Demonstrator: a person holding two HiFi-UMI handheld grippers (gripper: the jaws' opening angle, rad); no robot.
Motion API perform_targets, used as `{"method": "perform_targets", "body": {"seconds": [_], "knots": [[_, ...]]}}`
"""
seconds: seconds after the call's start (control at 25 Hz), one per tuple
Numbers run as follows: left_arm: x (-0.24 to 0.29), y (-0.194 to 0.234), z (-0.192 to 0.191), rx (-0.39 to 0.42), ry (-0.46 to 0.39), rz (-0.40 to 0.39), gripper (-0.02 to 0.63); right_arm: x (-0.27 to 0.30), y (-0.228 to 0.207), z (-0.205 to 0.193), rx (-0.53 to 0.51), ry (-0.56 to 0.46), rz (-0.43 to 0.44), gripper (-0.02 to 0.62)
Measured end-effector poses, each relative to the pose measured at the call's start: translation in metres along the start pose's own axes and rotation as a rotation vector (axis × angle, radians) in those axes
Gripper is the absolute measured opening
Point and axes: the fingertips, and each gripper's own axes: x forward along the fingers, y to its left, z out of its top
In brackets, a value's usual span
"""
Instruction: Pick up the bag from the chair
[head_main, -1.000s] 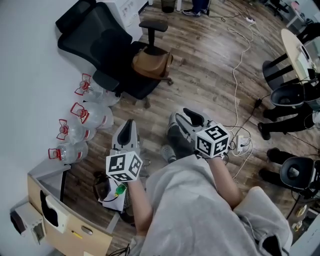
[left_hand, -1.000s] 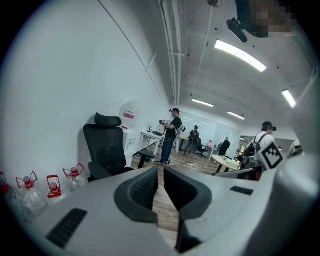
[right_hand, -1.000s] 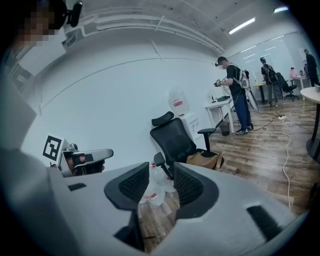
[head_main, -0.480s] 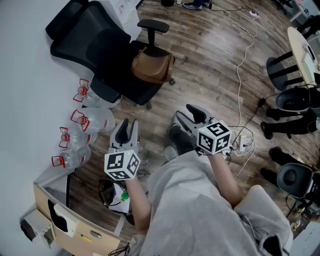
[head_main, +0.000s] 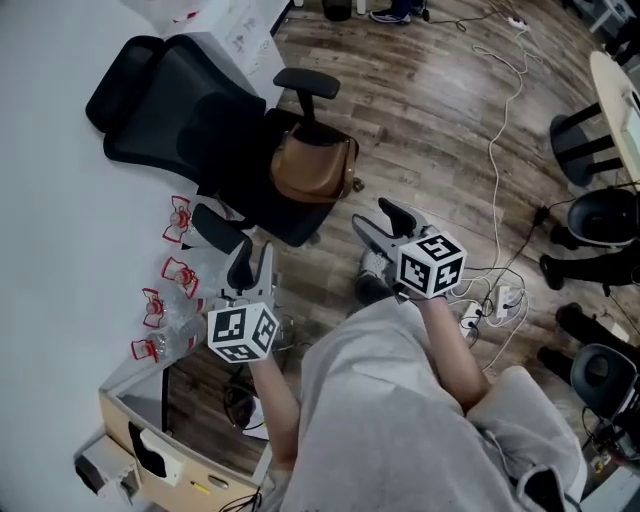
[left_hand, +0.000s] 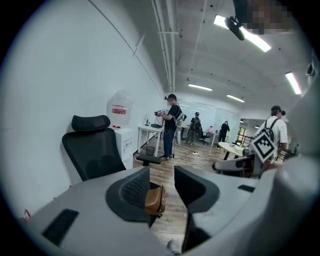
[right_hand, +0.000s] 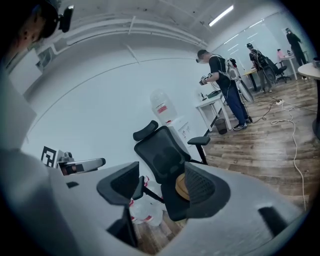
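A brown leather bag (head_main: 312, 166) sits on the seat of a black office chair (head_main: 190, 115) against the white wall. In the left gripper view the bag (left_hand: 155, 199) shows between the jaws, far off. The right gripper view shows a sliver of the bag (right_hand: 181, 187) behind its right jaw, on the chair (right_hand: 162, 155). My left gripper (head_main: 251, 268) is open and empty, below and left of the chair seat. My right gripper (head_main: 381, 222) is open and empty, right of the seat and short of the bag.
Several clear water jugs with red caps (head_main: 178, 265) lie on the floor by the wall, left of my left gripper. A cardboard box (head_main: 175, 450) stands at lower left. White cables (head_main: 500, 120) trail over the wooden floor. More chairs (head_main: 598, 215) stand at right. People stand far off (left_hand: 172, 125).
The chair and bag have come nearer and lower in the head view as the person walks toward them. Both grippers have advanced with the body and stay open.
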Motion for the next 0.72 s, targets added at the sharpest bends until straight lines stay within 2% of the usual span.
{"method": "perform_targets", "body": {"seconds": [0.36, 0.52, 0.72], "knots": [[0.088, -0.014, 0.028, 0.066, 0.032, 0.021, 0.16, 0.021, -0.08, 0.037, 0.087, -0.059, 0.012, 0.353], [0.11, -0.021, 0.036, 0.071, 0.039, 0.021, 0.166, 0.022, -0.106, 0.044, 0.113, -0.06, -0.005, 0.366], [0.117, -0.008, 0.034, 0.067, 0.032, 0.065, 0.167, 0.034, -0.123, 0.033, 0.129, -0.028, -0.015, 0.371]]}}
